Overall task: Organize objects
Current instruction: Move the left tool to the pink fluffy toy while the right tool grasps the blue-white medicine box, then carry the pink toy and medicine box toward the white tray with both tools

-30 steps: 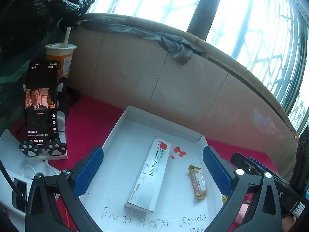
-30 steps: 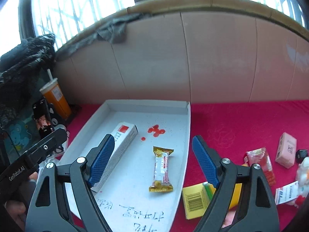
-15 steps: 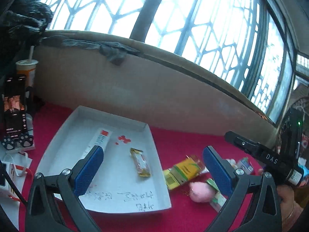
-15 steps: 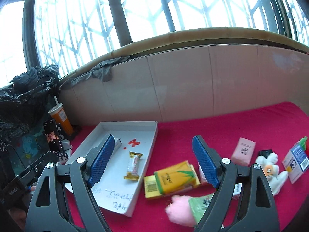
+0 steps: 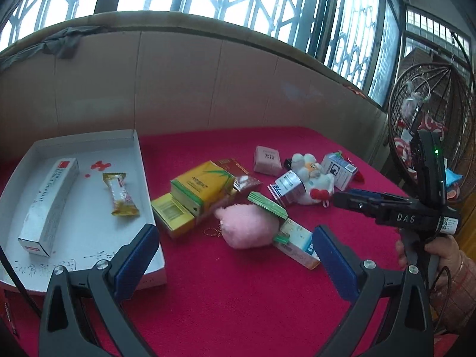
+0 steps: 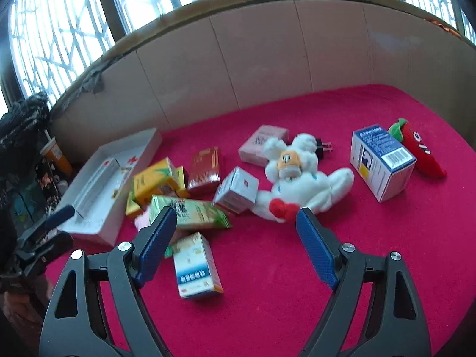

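A white tray (image 5: pixel 142 160) at the left holds a long white sealant box (image 5: pixel 49 202) and a yellow snack bar (image 5: pixel 120 193). To its right on the red cloth lie a yellow box (image 5: pixel 202 187), a pink plush (image 5: pixel 247 229), a white plush toy (image 6: pixel 297 178), a pink box (image 6: pixel 261 144), a blue-white box (image 6: pixel 380 163) and a red plush (image 6: pixel 422 148). My left gripper (image 5: pixel 235 258) is open and empty, above the cloth near the pink plush. My right gripper (image 6: pixel 235 244) is open and empty, in front of the white plush.
A cardboard wall (image 5: pixel 208 89) curves around the back of the red cloth, with windows above. A wire basket chair (image 5: pixel 431 125) stands at the far right. An orange drink cup (image 6: pixel 55 154) and a phone stand at the far left beyond the tray.
Both grippers have pulled back and swung right, away from the tray. The pile of boxes and plush toys on the cloth has come into view. Both stay open.
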The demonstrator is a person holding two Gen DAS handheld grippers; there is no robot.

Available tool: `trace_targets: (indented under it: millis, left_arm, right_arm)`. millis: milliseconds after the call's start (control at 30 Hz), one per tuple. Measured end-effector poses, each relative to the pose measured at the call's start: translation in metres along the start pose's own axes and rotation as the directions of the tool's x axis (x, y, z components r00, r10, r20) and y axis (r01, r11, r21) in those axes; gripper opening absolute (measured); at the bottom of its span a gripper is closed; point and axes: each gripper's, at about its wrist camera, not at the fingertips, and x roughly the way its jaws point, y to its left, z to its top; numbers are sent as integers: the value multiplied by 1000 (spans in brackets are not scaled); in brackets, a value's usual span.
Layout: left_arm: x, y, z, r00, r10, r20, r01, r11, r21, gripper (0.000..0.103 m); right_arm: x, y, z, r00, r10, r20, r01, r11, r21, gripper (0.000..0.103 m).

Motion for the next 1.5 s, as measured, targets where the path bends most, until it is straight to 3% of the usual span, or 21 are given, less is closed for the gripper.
trace_targets:
  millis: [200, 267, 400, 567, 633, 867, 967, 1167, 1233, 1333, 1467, 1500]
  left_arm:
    - [18, -9, -4, 992, -24, -125, 34, 997, 72, 103]
    - [24, -12, -4, 987, -26, -160, 43, 994, 103, 103]
    - [37, -18, -1, 979, -3, -202, 33, 988, 148, 103]
    - [62, -23, 4, 968, 12, -251, 36, 982, 186, 103]
    - [74, -26, 6, 962, 17, -274, 41, 978, 206, 103]
    - [103, -40, 4, 944, 42, -326, 39, 970, 239, 103]
    - [111, -46, 5, 946, 94, -309, -15, 968, 250, 103]
    - [124, -38, 5, 931, 116, -346, -71, 988, 140, 102]
    - [127, -35, 0, 923, 129, -363, -87, 988, 131, 99]
    - [127, -31, 0, 929, 150, -340, -110, 985, 134, 98]
    - [117, -29, 0, 944, 172, -280, -136, 980, 142, 67]
    - [114, -27, -1, 947, 167, -276, -134, 982, 136, 65]
  right_arm:
    - [34, 36, -22, 991, 35, -126, -60, 978, -200, 83]
    - [45, 43, -25, 987, 11, -157, -48, 971, -234, 82]
    - [62, 46, -28, 977, -18, -213, -38, 965, -258, 60]
    - [63, 43, -33, 977, -32, -210, -30, 958, -286, 55]
    - [61, 42, -34, 980, -55, -193, -8, 950, -312, 36]
    - [43, 5, -35, 983, -50, -175, 12, 977, -214, 36]
    - [35, -12, -35, 985, -40, -167, 13, 987, -159, 36]
    - [31, -23, -36, 989, -18, -148, 2, 994, -109, 36]
    - [31, -23, -36, 989, -18, -148, 2, 994, -108, 36]
    - [33, -24, -36, 989, -13, -148, -2, 995, -104, 36]
    - [33, -23, -37, 988, -32, -148, 14, 993, -121, 36]
    - [31, -24, -38, 988, -36, -148, 18, 992, -125, 36]
